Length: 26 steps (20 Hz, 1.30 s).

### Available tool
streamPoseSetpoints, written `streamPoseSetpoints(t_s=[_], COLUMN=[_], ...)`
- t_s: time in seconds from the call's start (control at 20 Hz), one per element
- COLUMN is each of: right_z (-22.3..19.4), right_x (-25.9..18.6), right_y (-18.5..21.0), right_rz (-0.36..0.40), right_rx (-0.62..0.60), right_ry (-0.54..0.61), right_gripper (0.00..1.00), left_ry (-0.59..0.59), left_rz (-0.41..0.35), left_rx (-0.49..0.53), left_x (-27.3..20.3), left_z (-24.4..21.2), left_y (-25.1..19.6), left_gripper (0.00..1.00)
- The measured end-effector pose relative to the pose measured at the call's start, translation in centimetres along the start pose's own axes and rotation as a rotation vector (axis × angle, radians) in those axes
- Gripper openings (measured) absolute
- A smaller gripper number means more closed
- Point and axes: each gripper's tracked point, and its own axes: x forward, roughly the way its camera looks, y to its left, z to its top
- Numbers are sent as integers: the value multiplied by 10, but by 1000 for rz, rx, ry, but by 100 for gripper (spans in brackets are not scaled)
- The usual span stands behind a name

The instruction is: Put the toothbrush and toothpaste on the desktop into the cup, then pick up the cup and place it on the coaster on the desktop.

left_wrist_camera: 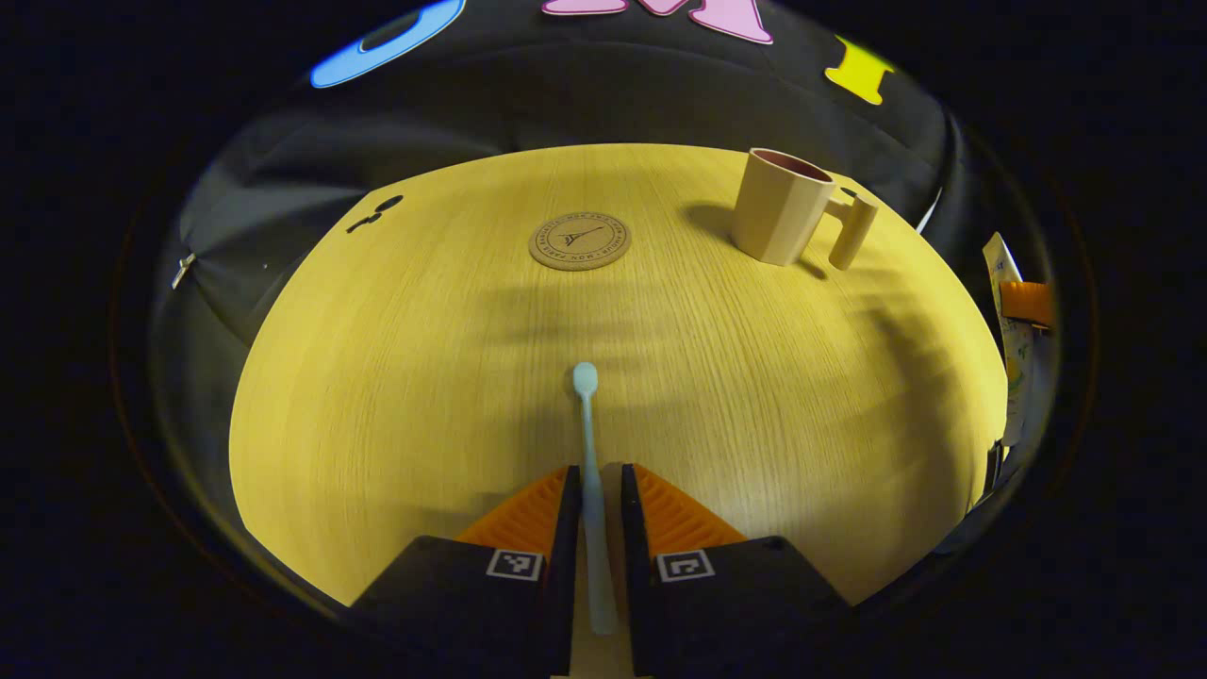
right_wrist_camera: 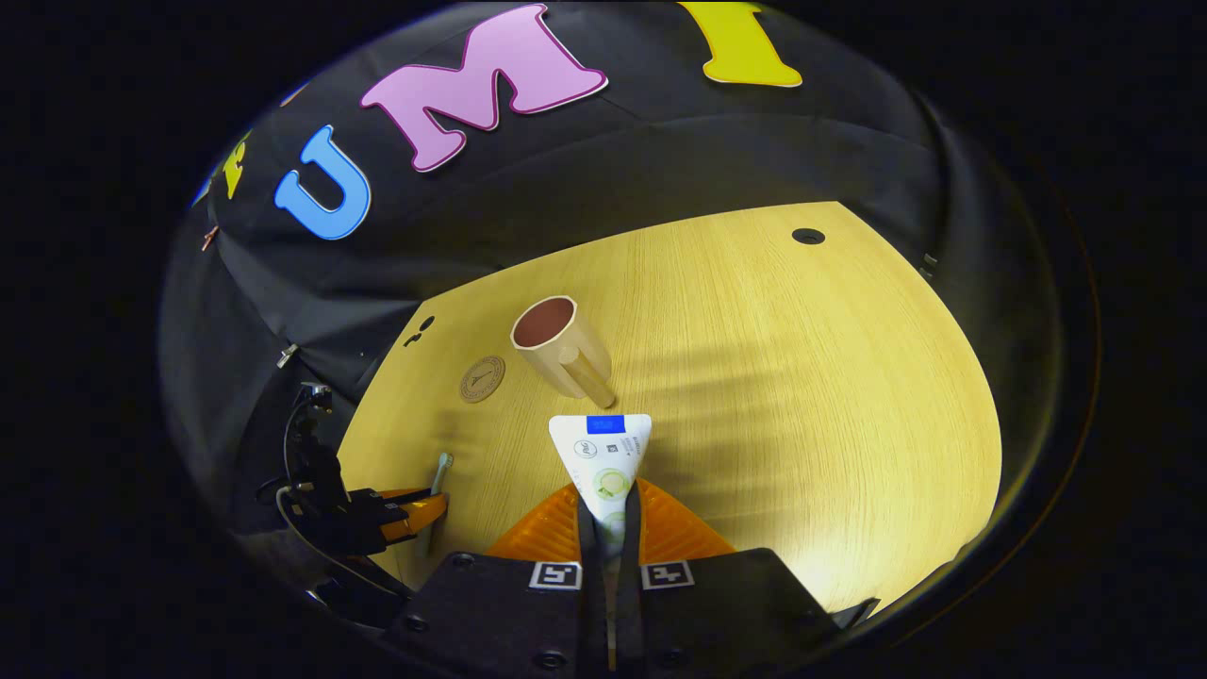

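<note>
In the left gripper view my left gripper (left_wrist_camera: 596, 476) is shut on a pale blue toothbrush (left_wrist_camera: 588, 443), whose head points forward over the wooden table (left_wrist_camera: 396, 377). Farther off lie a round cork coaster (left_wrist_camera: 579, 240) and, to its right, a beige cup (left_wrist_camera: 785, 207) with a dark inside and a handle. In the right gripper view my right gripper (right_wrist_camera: 608, 495) is shut on a white toothpaste tube (right_wrist_camera: 603, 453), held above the table just short of the cup (right_wrist_camera: 556, 344). The coaster (right_wrist_camera: 482, 378) lies left of the cup. The left gripper (right_wrist_camera: 415, 509) with the toothbrush (right_wrist_camera: 439, 486) shows at the lower left.
A small dark hole (right_wrist_camera: 808, 236) sits in the tabletop (right_wrist_camera: 801, 396) at the far right corner, and another dark mark (left_wrist_camera: 375, 212) at the far left. The right gripper holding the toothpaste (left_wrist_camera: 1014, 321) appears at the right edge of the left gripper view. Black cloth walls surround the table.
</note>
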Motion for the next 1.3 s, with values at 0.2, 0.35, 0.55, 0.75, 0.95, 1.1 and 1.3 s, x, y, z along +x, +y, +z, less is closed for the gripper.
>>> streamPoseSetpoints(t_s=[0.2,0.35,0.55,0.75,0.95,1.1,1.3], right_z=[-2,1,17,66,142,195,241], right_x=[-1,-1,-11,-21,-18,0,46], right_y=[-2,2,10,37,57,74,103], right_rz=[-4,11,79,157,214,257,331], right_rx=[0,0,27,14,10,-28,-88], right_ry=[1,-12,-99,-239,-391,-494,-577], right_gripper=[8,8,8,8,8,8,8], left_ry=[53,17,-86,-245,-357,-391,-410], left_rz=[-25,-53,-129,-201,-248,-267,-270], left_rx=[7,16,-72,-154,-213,-229,-275], left_x=[1,0,-15,-60,-100,-120,-128], left_z=[1,5,26,74,102,104,93], left_y=[-2,-1,-9,-23,-44,-57,-70], left_gripper=[16,7,6,6,6,6,6])
